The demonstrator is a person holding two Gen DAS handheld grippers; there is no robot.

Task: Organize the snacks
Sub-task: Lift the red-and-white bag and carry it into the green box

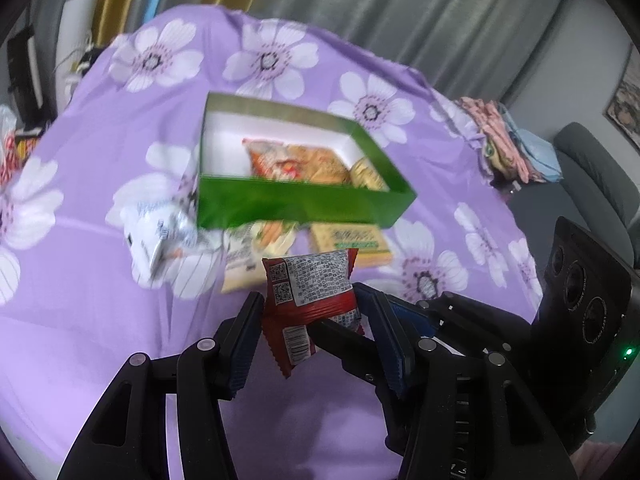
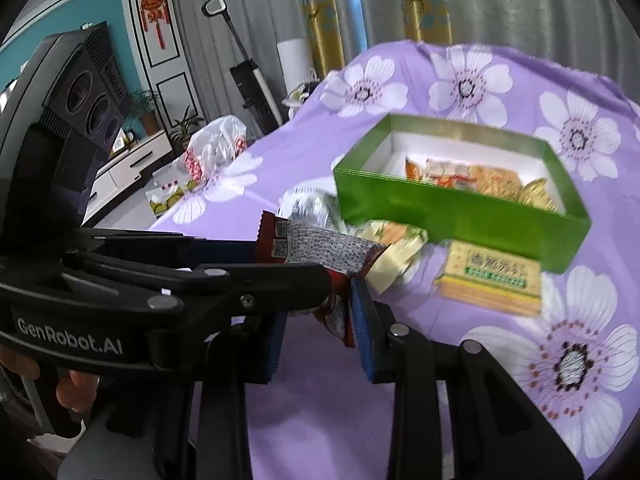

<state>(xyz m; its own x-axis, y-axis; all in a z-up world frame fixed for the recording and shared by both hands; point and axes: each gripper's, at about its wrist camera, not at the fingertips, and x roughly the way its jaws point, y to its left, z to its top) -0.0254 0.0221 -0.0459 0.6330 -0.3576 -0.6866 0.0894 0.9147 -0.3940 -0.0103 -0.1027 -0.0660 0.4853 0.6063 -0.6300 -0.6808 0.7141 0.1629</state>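
Left wrist view: one green box [image 1: 300, 204] on a purple flowered cloth [image 1: 100, 320], with what look like three packets [image 1: 296, 160] inside, blurred. Three more loose on the cloth just in front of the box: a white-silver packet [image 1: 160, 236], a pale packet [image 1: 256, 248], a flat yellow packet [image 1: 352, 244]. One red packet [image 1: 316, 280] in the air on the near side of the box, upright, printed back toward the camera. Left gripper [image 1: 310, 296] pointing at the box, fingers pressed against both sides of the red packet.

Right wrist view: again one box, three loose packets, one red packet. Right gripper [image 2: 320, 312] pointing toward the box's near side, crossing the left gripper roughly at a right angle. Fingers narrowly apart, the red packet's lower end between them and against one pad; impossible to tell whether clamped.
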